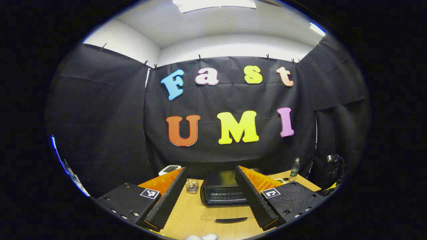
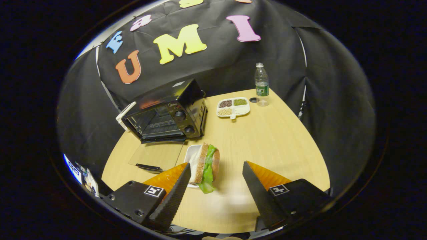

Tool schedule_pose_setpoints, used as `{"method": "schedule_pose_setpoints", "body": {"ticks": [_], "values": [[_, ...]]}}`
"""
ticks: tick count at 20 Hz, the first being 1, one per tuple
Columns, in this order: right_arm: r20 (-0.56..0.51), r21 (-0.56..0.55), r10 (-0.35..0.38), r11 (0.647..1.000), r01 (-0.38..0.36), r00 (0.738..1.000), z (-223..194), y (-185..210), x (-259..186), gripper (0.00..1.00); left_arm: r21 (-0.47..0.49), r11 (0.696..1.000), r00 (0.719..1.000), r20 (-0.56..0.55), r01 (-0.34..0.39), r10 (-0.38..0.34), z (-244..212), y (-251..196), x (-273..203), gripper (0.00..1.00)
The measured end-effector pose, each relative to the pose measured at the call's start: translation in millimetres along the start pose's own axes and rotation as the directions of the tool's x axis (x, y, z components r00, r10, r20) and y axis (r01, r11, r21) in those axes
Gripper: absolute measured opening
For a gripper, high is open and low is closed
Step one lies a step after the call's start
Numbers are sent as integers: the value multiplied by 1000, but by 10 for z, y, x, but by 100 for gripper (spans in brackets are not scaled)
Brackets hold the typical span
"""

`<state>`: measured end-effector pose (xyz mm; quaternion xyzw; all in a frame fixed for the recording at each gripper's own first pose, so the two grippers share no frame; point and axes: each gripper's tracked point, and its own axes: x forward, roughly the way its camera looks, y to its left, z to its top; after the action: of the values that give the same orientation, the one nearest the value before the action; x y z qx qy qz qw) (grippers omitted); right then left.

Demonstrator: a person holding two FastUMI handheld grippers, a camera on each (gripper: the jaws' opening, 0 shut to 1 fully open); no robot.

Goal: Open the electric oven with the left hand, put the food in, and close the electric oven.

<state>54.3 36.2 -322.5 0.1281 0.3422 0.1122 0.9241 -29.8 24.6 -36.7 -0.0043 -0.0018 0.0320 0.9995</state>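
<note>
Hovering right gripper (image 2: 217,186), jaws wide, empty; sandwich (image 2: 206,163) just ahead, left of centre, upright on plate (image 2: 190,155); oven (image 2: 166,113) open beyond; left gripper (image 1: 210,196) wide, empty.

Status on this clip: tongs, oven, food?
Left tongs open, empty, facing oven. Oven door down flat on table. Right tongs open, sandwich on plate just ahead, not gripped. Path to the oven looks clear.

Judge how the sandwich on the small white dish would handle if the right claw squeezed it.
The sandwich stands on edge, so it would probably tip if nudged. Its bread looks soft and would likely compress. The loose lettuce hanging out may slip free.
</note>
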Motion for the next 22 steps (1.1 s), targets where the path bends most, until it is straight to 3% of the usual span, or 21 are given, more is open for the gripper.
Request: {"method": "schedule_pose_setpoints", "body": {"ticks": [5,7,8,9,10,11,12,13,14,15,17,22], "values": [[-82,85,76,994,-69,994,-57,106,358,99,0,1000,1000,-8,-23,23,10,76,10,95],[-110,105,105,990,-93,988,-64,167,453,91,9,999,999,-17,-32,32,-26,98,22,95],[-124,95,106,991,-95,987,-68,162,510,90,11,999,999,-21,-35,36,-44,102,36,88],[-139,83,116,991,-105,984,-67,179,558,89,14,999,999,-27,-37,37,-67,112,59,88],[-147,76,120,991,-109,982,-42,177,598,89,17,999,999,-34,-40,41,-86,114,76,95],[-159,72,128,991,-117,979,-34,194,654,86,18,999,998,-41,-43,43,-104,112,90,95],[-177,72,133,990,-122,975,-61,201,698,81,17,999,998,-44,-45,45,-118,112,116,95],[-196,79,136,989,-123,971,-61,192,708,70,16,999,998,-52,-47,48,-124,112,131,88],[-197,100,150,986,-133,969,-56,207,752,62,14,999,997,-57,-51,52,-139,110,152,88],[-211,117,167,983,-144,963,-49,219,747,57,12,998,996,-64,-55,55,-147,109,183,95],[-231,152,189,976,-157,954,-63,224,745,44,6,999,996,-70,-53,53,-178,78,222,95],[-247,189,216,967,-172,945,-64,232,713,35,11,999,995,-88,-36,37,-263,21,302,95]]}}
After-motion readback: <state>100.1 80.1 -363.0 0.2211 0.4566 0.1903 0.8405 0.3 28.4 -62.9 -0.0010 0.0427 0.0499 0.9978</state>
